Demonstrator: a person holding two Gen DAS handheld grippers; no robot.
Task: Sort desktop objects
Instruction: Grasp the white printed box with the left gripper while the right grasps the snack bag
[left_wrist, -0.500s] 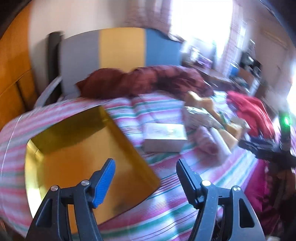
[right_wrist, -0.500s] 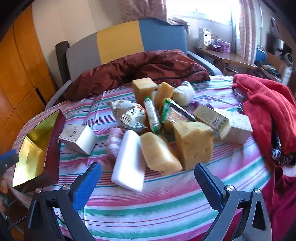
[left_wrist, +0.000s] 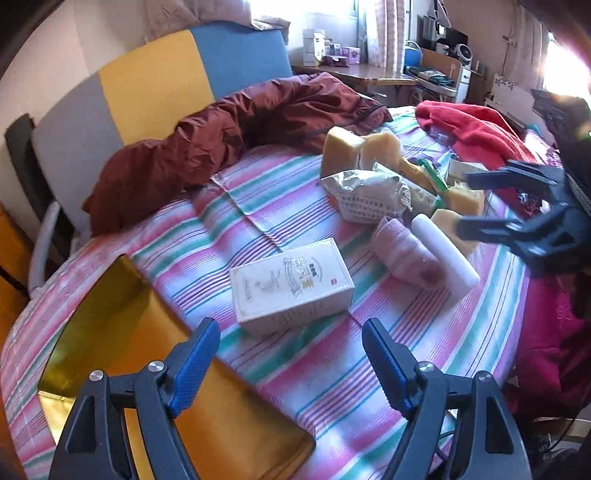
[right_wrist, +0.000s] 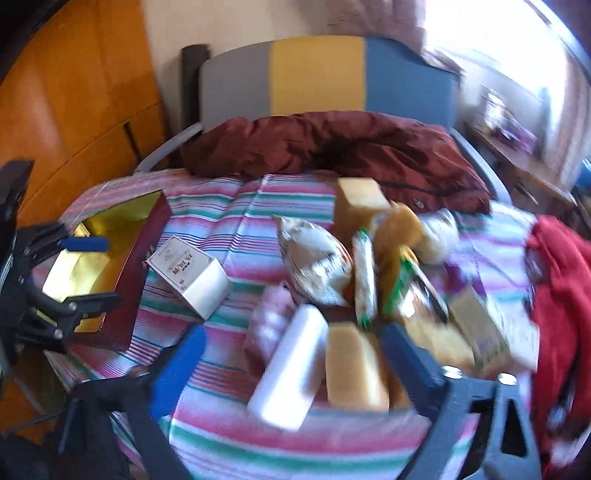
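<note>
The left gripper (left_wrist: 290, 363) stands wide with nothing between its blue pads, low over the near edge of the striped surface (left_wrist: 332, 384). Just ahead of it lies the white carton box (left_wrist: 291, 286), flat on its broad face and apart from the other things. It looks light and stiff, with smooth printed card that can slip, so a hold across its two long sides, near the middle, seems the safest; too hard a squeeze would probably dent it. To the left of the box, close by, sits the gold-lined tray (left_wrist: 110, 317), open and with nothing visible in it, likely the place where things go.

The right gripper (right_wrist: 291, 354) is also open and holds nothing. It is over the pile at the middle of the surface, where the white foam block (right_wrist: 288, 365) and a yellow sponge block (right_wrist: 354, 365) lie side by side, touching. Both look soft and very light; they will give under the pads, so a hold across the short width is better. This view is blurred, so it is hard to say which of the two it aims at. Behind them is a crinkled foil packet (right_wrist: 317, 266), which looks thin and slippery.

Both grippers point steeply down toward the surface, the left one near the tray side, the right one near the pile.
</note>
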